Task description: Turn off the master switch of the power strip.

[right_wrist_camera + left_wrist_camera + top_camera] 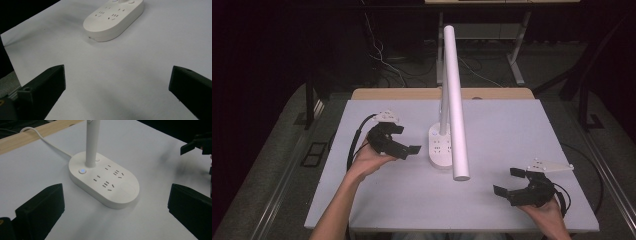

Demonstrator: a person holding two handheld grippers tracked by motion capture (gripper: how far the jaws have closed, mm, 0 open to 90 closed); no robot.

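Wide jaws; lamp (113,18) top cropped (perhaps buttons).

A: Right gripper view, what's there?
B: Right gripper (116,92), jaws wide apart, black tips at 7 and 4 o'clock. Nothing between them, just bare white table (140,75).
A: Anything else?
B: White oval lamp base (113,18) at 12 o'clock, flat on the table, socket slots on top, well apart from both jaws.
A: Edges?
B: Table edge runs at 10 o'clock, dark beyond it.
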